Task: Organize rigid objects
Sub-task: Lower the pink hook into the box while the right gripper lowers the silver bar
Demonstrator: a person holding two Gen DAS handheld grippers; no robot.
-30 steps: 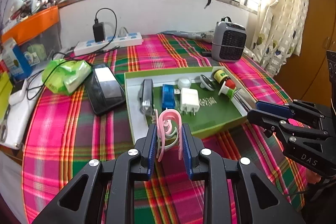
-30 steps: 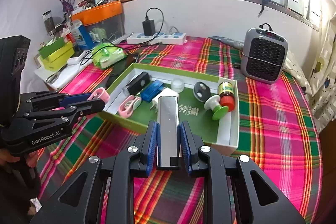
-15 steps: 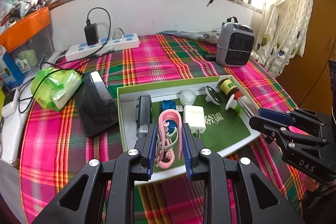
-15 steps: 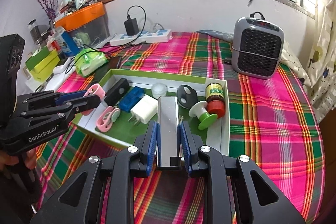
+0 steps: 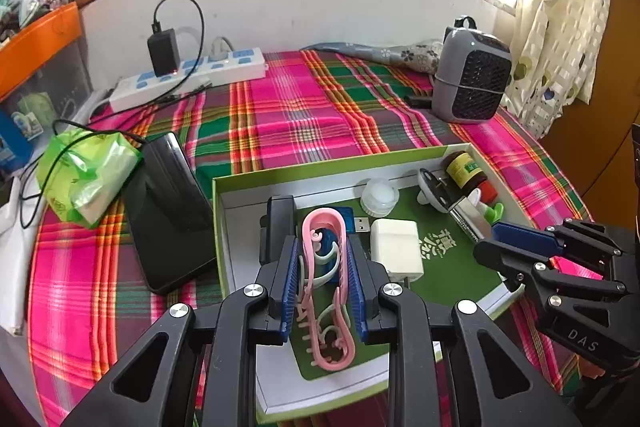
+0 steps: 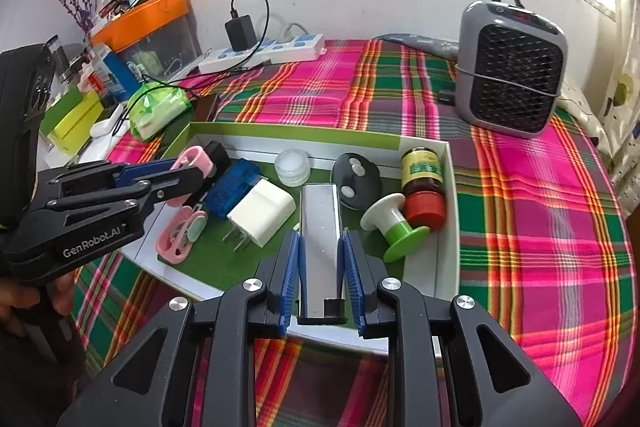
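"GenRobot.AI" is printed in white on the left hand-held gripper [image 6: 192,177]. "DAS" is printed on the right hand-held gripper [image 5: 490,241]. Other labels cannot be read.

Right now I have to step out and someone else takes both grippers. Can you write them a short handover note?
Left gripper: shut on the pink hair clip, held above the near left part of the green tray. A second pink clip already lies in the tray below it.
Right gripper: shut on the silver metal bar, held over the tray's near edge, pointing inward.
Already in the tray: white charger plug, blue USB device, black box, white round jar, black oval piece, red-capped bottle, white and green spool.
Left: set down and release the clip and the bar in the tray.
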